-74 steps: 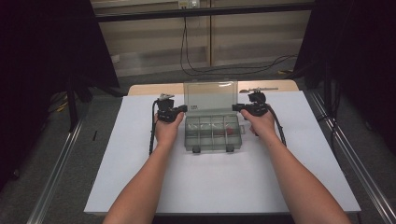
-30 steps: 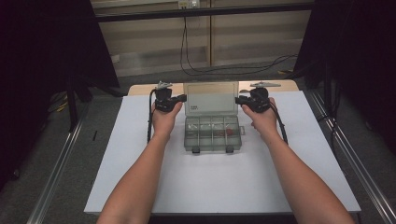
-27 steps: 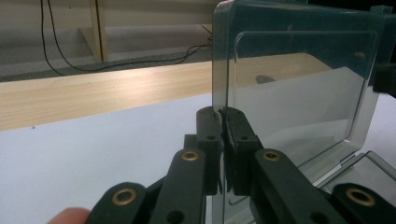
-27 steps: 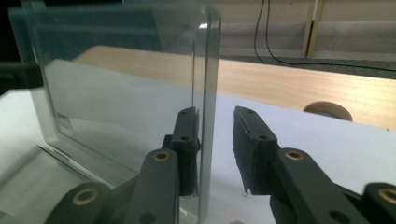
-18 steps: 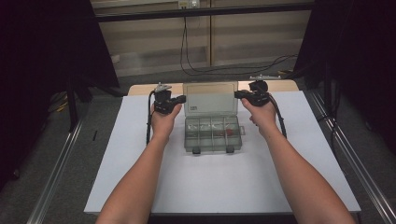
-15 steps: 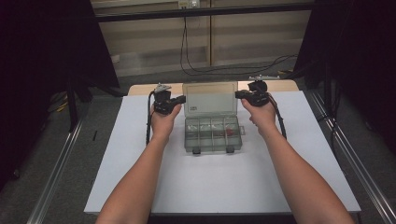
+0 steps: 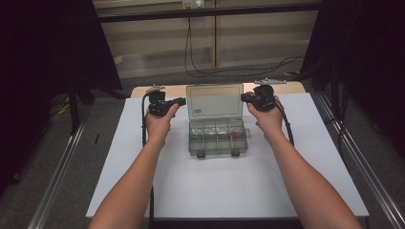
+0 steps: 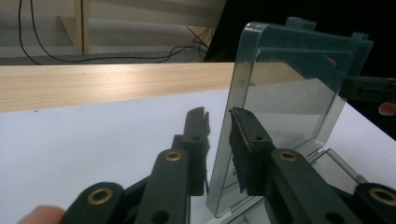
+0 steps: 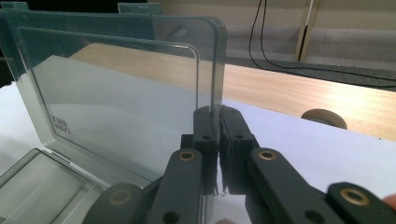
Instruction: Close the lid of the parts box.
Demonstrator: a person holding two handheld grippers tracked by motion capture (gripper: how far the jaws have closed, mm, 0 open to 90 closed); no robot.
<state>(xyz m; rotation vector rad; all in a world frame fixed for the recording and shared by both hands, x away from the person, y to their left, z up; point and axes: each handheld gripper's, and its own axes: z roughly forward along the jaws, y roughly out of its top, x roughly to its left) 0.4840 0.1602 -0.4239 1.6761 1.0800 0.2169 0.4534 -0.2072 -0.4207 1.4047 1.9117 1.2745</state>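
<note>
The clear plastic compartment box (image 7: 218, 136) stands mid-worktop (image 7: 143, 191) with its lid (image 8: 285, 93) upright, stiff, light and probably slippery, so the right claw (image 9: 217, 114) pinches its thin side edge, while the left claw's (image 8: 219, 119) jaws have just been opening, the opposite edge loose between them.

small embossed lettering on the clear lid (image 9: 116, 98) — lower corner, mirrored, too faint to read

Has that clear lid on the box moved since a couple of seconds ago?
Yes. The lid has swung up and stands nearly upright; the box base remains in place on the white table.
</note>
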